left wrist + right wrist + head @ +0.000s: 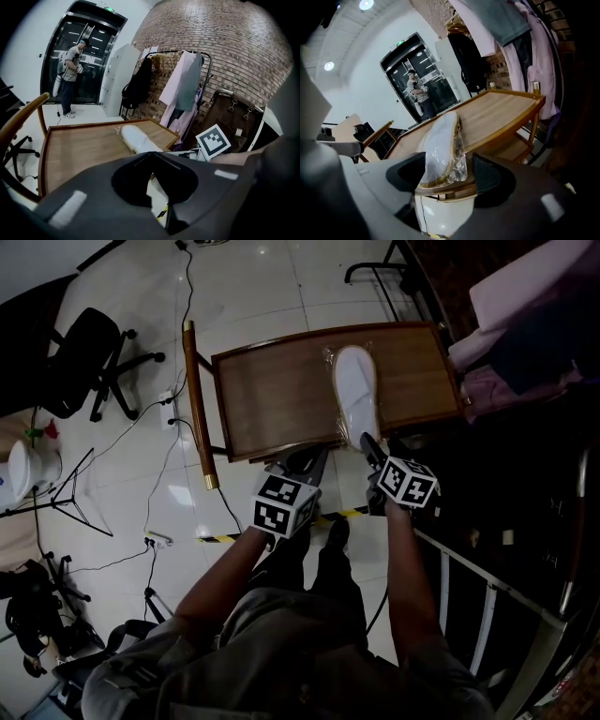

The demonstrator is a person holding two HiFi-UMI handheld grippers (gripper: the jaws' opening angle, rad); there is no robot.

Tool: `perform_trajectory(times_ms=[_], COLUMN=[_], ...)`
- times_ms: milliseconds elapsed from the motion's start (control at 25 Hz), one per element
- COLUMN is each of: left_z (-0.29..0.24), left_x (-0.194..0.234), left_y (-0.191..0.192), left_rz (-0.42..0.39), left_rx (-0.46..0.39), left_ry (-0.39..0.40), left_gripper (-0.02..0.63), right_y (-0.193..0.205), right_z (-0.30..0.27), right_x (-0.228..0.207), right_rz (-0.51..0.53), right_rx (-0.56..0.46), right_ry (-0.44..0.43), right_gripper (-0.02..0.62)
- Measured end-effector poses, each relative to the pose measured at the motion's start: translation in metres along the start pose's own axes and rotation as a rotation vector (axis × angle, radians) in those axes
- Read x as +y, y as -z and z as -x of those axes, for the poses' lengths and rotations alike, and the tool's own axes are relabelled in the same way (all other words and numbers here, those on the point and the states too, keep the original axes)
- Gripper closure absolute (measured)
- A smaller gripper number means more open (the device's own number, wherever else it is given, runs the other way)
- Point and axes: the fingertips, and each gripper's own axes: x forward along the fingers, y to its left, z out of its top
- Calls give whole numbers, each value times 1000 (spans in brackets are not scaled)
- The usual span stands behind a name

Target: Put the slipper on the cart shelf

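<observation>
A white slipper in clear plastic wrap lies flat on the wooden top shelf of the cart, toward its right side. My right gripper stands open at the slipper's near end. In the right gripper view the wrapped slipper rests on the shelf between the spread jaws of the right gripper, and the pads do not press on it. My left gripper hovers at the shelf's near edge, left of the slipper, shut and empty. The left gripper view shows the slipper beyond the closed tips of the left gripper.
The cart's long wooden handle runs along its left end. An office chair, a white bucket, a tripod and floor cables lie to the left. Garments hang on a rack past the cart. A person stands by the glass doors.
</observation>
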Motion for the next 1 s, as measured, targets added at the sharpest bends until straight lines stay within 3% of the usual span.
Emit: perform_trajectory(times_ms=[160,400,760,1000], left_z=[3,9,14,9], left_x=[2,-4,-22,-65], left_y=[-1,-11,-22,-31], left_rz=[0,1,-33,-79], left_rx=[3,-15,-24,-30], left_ry=[14,53,116,233], left_gripper=[598,598,598,598], right_y=[10,-1,-25,-34], right_z=[-9,1,45,97], right_x=[0,14,33,24], right_rz=[-56,-105,-54,-53], right_rx=[25,2,-89,-153], right_ry=[-16,-81,-49,-2], right_gripper=[337,504,541,543])
